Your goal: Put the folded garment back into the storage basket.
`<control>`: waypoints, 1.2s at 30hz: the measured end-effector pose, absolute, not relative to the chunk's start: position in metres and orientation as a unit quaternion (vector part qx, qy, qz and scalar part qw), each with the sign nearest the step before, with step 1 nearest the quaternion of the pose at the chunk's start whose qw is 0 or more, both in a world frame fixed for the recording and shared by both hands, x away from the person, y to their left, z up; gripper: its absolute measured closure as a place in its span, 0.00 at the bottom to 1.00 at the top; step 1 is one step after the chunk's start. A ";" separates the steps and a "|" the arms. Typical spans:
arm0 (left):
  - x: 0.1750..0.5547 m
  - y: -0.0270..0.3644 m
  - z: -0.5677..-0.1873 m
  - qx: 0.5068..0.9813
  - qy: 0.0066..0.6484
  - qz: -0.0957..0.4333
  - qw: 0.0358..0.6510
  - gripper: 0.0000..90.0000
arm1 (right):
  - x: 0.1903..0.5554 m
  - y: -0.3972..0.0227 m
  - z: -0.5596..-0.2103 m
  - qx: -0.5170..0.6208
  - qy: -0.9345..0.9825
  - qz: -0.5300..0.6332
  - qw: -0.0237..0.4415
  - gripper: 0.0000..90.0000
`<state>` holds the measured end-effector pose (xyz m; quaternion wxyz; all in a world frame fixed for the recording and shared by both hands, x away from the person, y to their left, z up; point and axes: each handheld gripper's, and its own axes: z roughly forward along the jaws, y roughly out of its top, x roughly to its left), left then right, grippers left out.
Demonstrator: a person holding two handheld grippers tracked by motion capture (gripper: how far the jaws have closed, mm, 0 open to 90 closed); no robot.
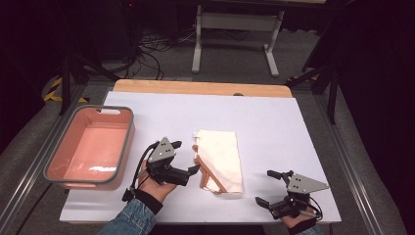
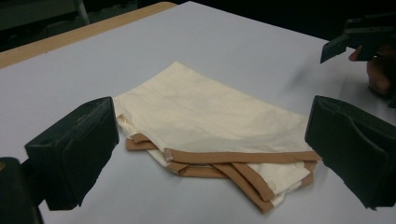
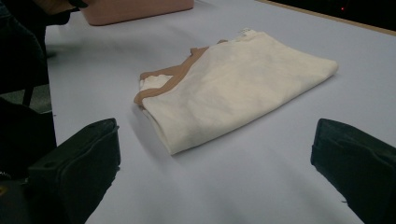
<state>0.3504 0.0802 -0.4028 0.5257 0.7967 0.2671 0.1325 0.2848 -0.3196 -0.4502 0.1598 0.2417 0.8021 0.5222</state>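
Sitting at 9 o'clock on the white table [image 1: 274, 122]: pink bin [image 1: 73, 177], long axis running 6 to 12.

Hovering just right of the bin, around 7 o'clock: left gripper [image 1: 188, 157], jaws spread wide and released, gripping nothing, tips aiming toward 3 o'clock and nearly touching the cloth's left edge.

Lying flat near table centre: folded cream cloth [image 1: 221, 157] with tan trim, long axis running 12 to 6, leaning slightly toward 5. Showing tan trim along the 9 o'clock side and at the 6 o'clock end; smooth folded edge facing 3 o'clock.

Hovering at 5 o'clock, well apart from the cloth: right gripper [image 1: 265, 187], jaws spread, released, gripping nothing, tips aiming toward 9 o'clock.
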 end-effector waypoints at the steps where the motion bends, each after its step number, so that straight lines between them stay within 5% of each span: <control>1: 0.353 0.079 -0.402 0.797 0.271 0.132 0.523 0.04 | 0.285 -0.320 -0.450 0.242 0.802 0.522 0.160 0.02; 20: 0.387 0.051 -0.402 0.833 0.280 0.158 0.450 0.09 | 0.285 -0.320 -0.450 0.242 0.802 0.523 0.157 0.02; 36: 0.417 0.033 -0.413 0.839 0.318 0.126 0.424 0.11 | 0.285 -0.320 -0.450 0.240 0.802 0.524 0.156 0.02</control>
